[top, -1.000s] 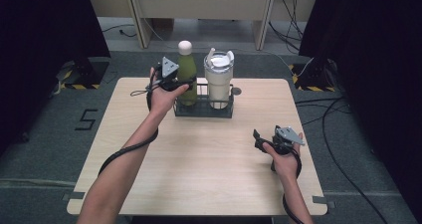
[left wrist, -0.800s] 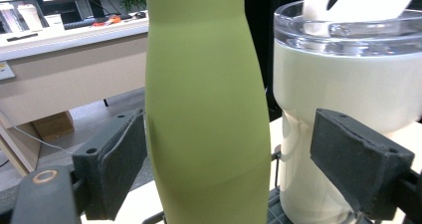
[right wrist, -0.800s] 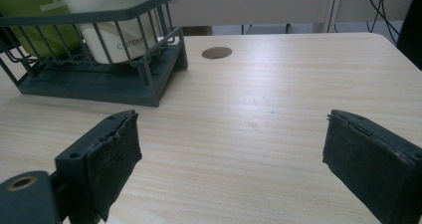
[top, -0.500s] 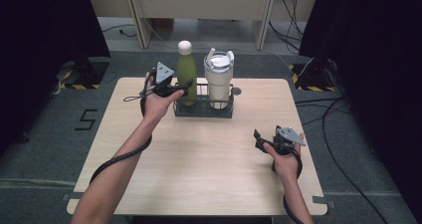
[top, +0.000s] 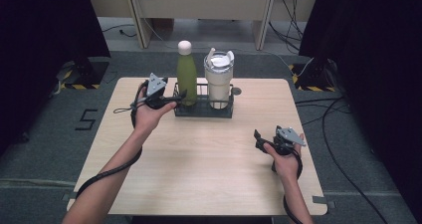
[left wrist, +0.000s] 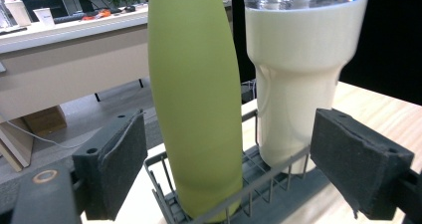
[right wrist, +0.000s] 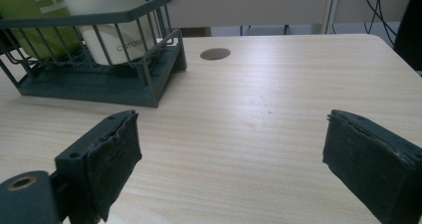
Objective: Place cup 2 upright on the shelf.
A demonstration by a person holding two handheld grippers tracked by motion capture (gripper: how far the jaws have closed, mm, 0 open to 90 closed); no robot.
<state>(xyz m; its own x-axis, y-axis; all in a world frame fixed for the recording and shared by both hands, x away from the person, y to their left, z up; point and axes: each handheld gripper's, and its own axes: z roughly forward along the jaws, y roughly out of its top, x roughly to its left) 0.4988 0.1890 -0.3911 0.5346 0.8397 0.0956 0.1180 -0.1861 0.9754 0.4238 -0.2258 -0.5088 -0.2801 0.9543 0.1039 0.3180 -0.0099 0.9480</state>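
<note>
We've got the left gripper (top: 175,98) spread wide at the green bottle (top: 186,74), upright beside the cream tumbler (top: 219,82) in the wire rack (top: 203,109) at twelve o'clock, right gripper (top: 260,140) wide at four o'clock.

Even overhead light, soft shadows; bg dark at sides; closeups slightly blurry.

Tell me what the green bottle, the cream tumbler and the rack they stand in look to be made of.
Green bottle: probably metal under a matte coating; its skin is even and shows no glare.
Cream tumbler: glossy, with soft highlights down its side, so coated metal or plastic; its lid looks like clear plastic.
Rack: thin dark wire bars on a solid base, likely painted metal, matte.
</note>
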